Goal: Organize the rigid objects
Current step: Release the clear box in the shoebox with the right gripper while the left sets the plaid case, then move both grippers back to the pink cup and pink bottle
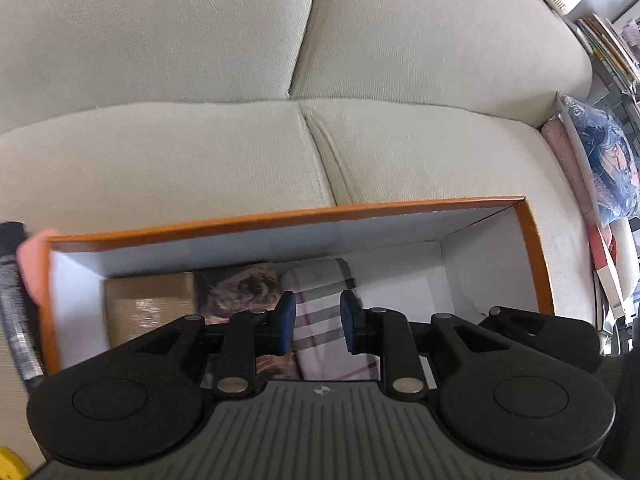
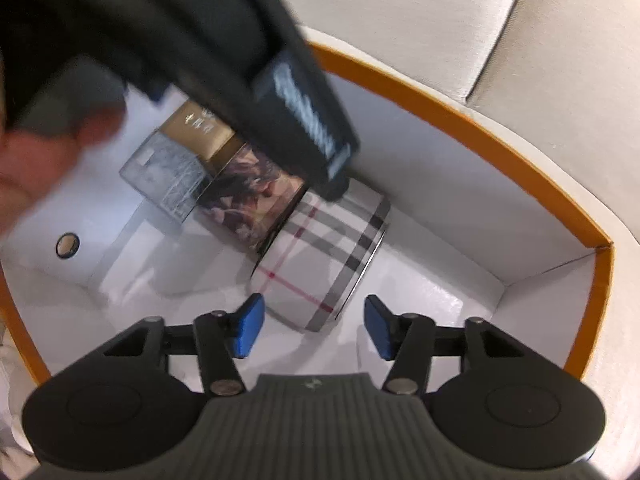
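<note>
Left claw (image 1: pixel 318 326): apart, empty, over the box (image 1: pixel 280 218).
Right claw (image 2: pixel 314 328): apart, empty; plaid tin (image 2: pixel 320 258) at 12 o'clock.
Box: on sofa (image 1: pixel 200 152).

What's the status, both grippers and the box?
Left gripper open, over the plaid box. Right gripper open, empty. Three boxes in a row inside the orange-rimmed box. Left gripper body overhangs them.

Left gripper (image 1: pixel 318 326) fingers slightly parted; right gripper (image 2: pixel 314 328) fingers wide apart
</note>
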Demonstrator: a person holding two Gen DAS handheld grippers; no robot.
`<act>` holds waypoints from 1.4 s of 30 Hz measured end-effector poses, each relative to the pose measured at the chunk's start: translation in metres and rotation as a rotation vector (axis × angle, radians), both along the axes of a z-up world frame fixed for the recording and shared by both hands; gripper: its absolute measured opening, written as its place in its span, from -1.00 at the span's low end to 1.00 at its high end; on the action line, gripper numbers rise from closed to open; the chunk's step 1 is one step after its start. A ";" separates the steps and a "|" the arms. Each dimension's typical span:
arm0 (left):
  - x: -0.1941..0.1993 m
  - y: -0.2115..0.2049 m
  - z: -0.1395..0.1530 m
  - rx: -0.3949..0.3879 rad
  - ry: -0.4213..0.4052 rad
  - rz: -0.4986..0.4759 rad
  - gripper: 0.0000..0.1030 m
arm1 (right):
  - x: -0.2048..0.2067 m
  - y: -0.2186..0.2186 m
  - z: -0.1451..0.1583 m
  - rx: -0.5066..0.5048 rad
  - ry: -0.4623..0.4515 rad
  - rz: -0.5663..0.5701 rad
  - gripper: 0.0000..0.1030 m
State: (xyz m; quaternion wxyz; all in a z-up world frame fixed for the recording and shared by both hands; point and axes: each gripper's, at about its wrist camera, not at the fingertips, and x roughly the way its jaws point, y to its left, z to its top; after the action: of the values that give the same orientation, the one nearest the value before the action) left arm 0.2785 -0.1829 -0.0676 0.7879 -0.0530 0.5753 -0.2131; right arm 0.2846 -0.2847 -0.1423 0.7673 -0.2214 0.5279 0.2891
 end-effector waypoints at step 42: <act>-0.146 0.271 0.062 -0.027 -0.198 0.376 -0.43 | -0.136 0.095 0.120 0.442 -0.285 -0.308 0.04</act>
State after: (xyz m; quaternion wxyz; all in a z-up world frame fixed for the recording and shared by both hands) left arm 0.1327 0.0886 -0.0056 0.8658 -0.1488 0.4719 -0.0741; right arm 0.1490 -0.1898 -0.0220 0.8980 -0.0047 0.3667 0.2432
